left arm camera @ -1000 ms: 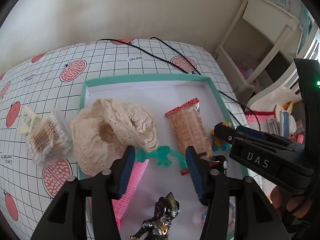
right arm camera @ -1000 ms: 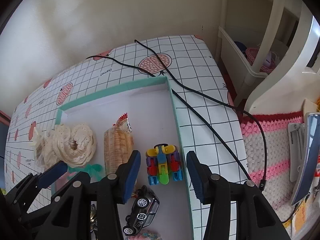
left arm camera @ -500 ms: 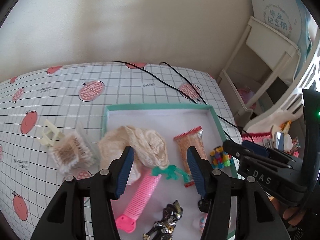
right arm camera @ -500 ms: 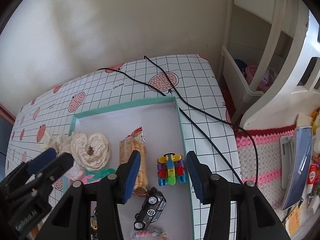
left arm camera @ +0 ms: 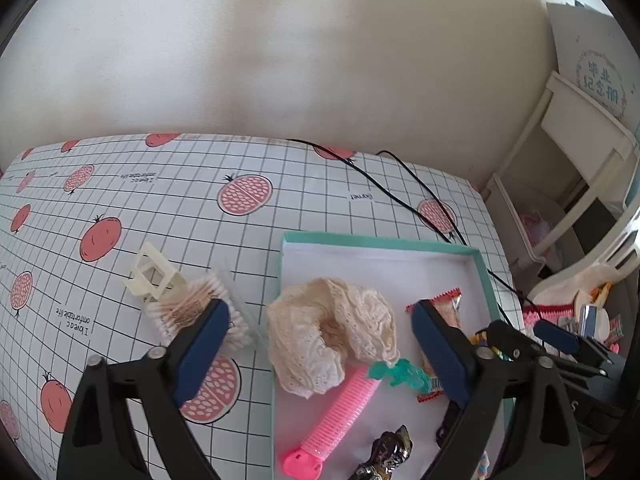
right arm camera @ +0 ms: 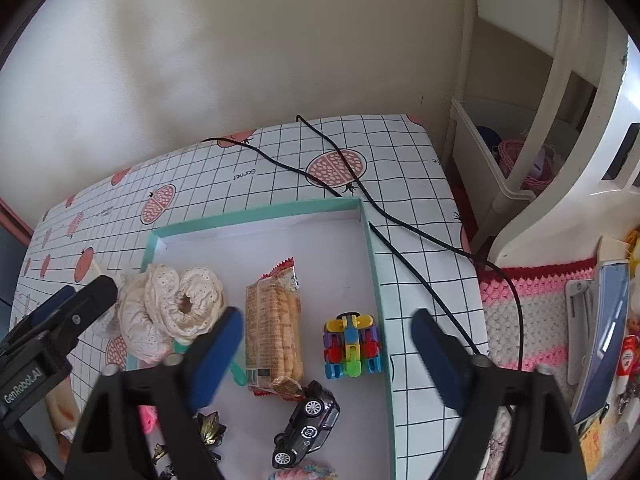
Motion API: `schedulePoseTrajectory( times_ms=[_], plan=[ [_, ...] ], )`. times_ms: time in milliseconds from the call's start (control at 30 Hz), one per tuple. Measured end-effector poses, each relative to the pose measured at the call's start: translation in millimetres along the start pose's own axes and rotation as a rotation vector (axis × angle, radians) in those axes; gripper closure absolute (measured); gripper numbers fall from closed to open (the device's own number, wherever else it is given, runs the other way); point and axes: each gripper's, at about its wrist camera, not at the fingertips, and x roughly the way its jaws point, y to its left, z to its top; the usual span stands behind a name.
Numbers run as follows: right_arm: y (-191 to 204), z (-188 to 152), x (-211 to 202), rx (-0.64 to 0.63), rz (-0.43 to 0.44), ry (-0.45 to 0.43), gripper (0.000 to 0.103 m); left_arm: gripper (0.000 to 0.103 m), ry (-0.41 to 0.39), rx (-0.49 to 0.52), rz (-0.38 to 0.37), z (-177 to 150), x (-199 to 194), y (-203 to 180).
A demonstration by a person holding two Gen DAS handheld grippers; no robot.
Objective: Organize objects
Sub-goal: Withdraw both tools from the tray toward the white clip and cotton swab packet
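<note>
On the pomegranate-print tablecloth (left arm camera: 280, 216) sits a teal-rimmed tray (right arm camera: 256, 218) holding a cream lace scrunchie (left arm camera: 332, 336), biscuit packet (right arm camera: 274, 332), pink comb (left arm camera: 340, 412), black toy car (right arm camera: 306, 426) and block toy (right arm camera: 352, 346); a cotton-swab pack (left arm camera: 192, 308) lies just outside. Left gripper (left arm camera: 320, 356) and right gripper (right arm camera: 326, 350) hover above, jaws spread wide, gripping nothing.

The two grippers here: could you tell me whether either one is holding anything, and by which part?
Nothing is held. The left gripper and right gripper both stand open above the teal tray.
</note>
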Motion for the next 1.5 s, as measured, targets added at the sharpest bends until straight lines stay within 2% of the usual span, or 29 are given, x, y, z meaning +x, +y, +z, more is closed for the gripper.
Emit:
schedulePoseTrajectory(
  times_ms=[33, 167, 567, 800, 1000, 1500],
  plan=[
    [0.7, 0.0, -0.5, -0.002, -0.001, -0.005, 0.002, 0.000, -0.005, -0.003, 0.004, 0.5, -0.7, 0.6],
    [2.2, 0.8, -0.8, -0.003, 0.001, -0.011, 0.000, 0.000, -0.026, 0.003, 0.029, 1.4, -1.5, 1.4],
    [8.9, -1.4, 0.9, -0.012, -0.002, -0.009, 0.000, 0.000, -0.031, -0.006, 0.018, 5.9, -4.0, 9.6],
    [25.6, -1.3, 4.2, -0.031, 0.002, 0.002, 0.000, 0.000, -0.038, -0.012, 0.016, 11.8, -6.9, 25.4],
    [49.2, 2.7, 6.1, -0.041, 0.023, -0.001, 0.000, 0.000, -0.047, -0.049, 0.030, 19.2, -11.2, 55.8],
    [142.1, 3.1, 17.0, -0.137, 0.104, -0.003, 0.000, 0.000, -0.056, -0.187, 0.077, 25.1, -22.8, 153.1]
  ],
)
